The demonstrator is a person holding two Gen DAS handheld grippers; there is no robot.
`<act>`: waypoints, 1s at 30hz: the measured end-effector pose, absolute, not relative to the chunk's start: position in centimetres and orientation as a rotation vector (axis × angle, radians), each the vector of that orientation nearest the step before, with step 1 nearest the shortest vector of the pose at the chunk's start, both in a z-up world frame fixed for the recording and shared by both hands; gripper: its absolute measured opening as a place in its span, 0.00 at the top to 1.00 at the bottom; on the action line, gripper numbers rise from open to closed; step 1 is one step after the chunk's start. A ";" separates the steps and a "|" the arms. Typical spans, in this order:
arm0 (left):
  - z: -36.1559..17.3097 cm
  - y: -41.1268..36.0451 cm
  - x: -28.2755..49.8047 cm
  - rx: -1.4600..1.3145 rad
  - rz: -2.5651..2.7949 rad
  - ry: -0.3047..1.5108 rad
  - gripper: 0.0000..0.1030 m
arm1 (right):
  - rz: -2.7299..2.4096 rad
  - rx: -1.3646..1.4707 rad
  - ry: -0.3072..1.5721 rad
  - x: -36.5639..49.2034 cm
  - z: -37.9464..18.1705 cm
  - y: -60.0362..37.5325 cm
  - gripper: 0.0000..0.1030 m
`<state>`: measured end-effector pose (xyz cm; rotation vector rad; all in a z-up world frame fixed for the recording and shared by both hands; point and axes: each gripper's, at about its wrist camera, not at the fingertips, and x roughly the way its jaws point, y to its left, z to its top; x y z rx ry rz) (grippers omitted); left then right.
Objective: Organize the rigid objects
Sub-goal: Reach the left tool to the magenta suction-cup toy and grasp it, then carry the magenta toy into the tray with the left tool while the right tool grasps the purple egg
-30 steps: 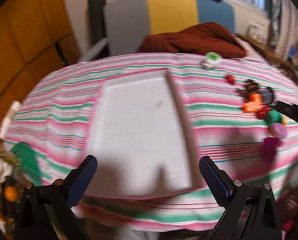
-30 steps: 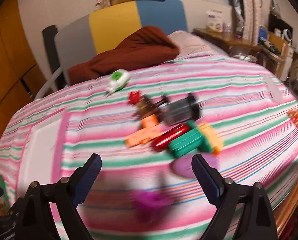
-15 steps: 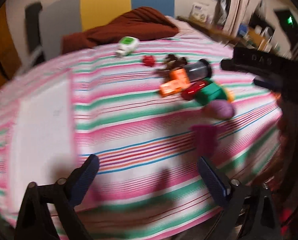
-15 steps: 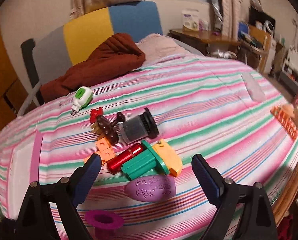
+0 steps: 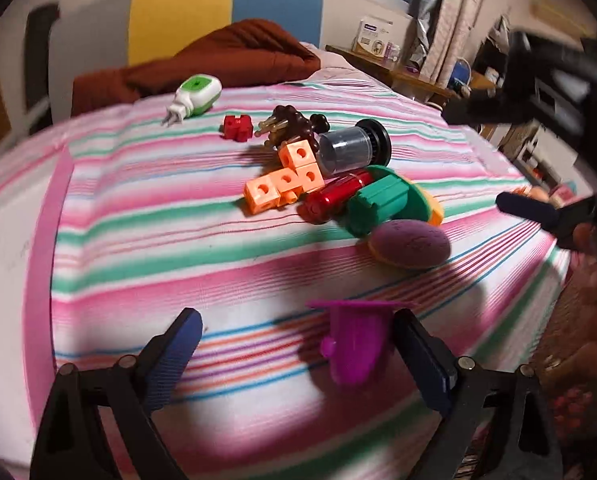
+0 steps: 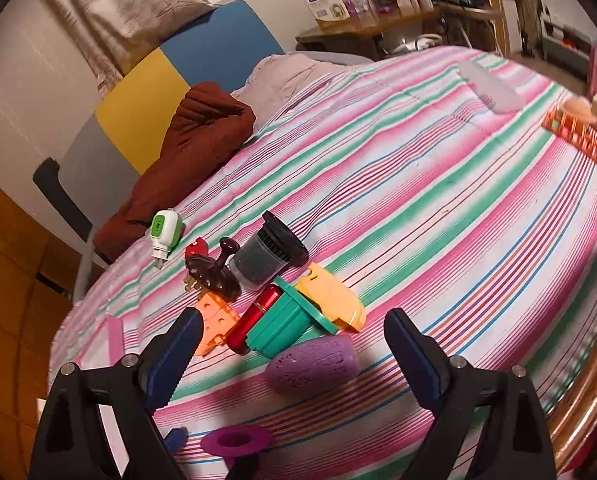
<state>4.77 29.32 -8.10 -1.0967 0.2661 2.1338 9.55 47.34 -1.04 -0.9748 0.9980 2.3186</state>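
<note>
The white tray (image 5: pixel 2 240) is chopped off by the left edge of the left wrist view and pretty smeared, so no telling how far it runs. The magenta cup (image 6: pixel 236 446) gets cut by the bottom edge in the right wrist view. That orange gridded thing (image 6: pixel 578 142) at the far right is too small to make out.

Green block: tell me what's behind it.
Behind the green block lies an orange piece, touching its flange. The piece's near end is covered by the flange, and its underside is hidden.
</note>
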 end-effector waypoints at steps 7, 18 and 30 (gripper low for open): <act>-8.5 28.6 5.3 -1.000 2.134 0.417 0.59 | 2.300 -1.038 0.897 8.8 -1.1 46.7 0.09; -8.3 25.2 4.4 -1.026 2.123 0.291 0.68 | 2.234 -1.271 0.625 6.3 -3.5 44.0 0.09; -7.2 21.5 4.3 -1.058 2.110 0.167 0.68 | 2.139 -1.343 0.521 5.9 -6.0 43.3 0.10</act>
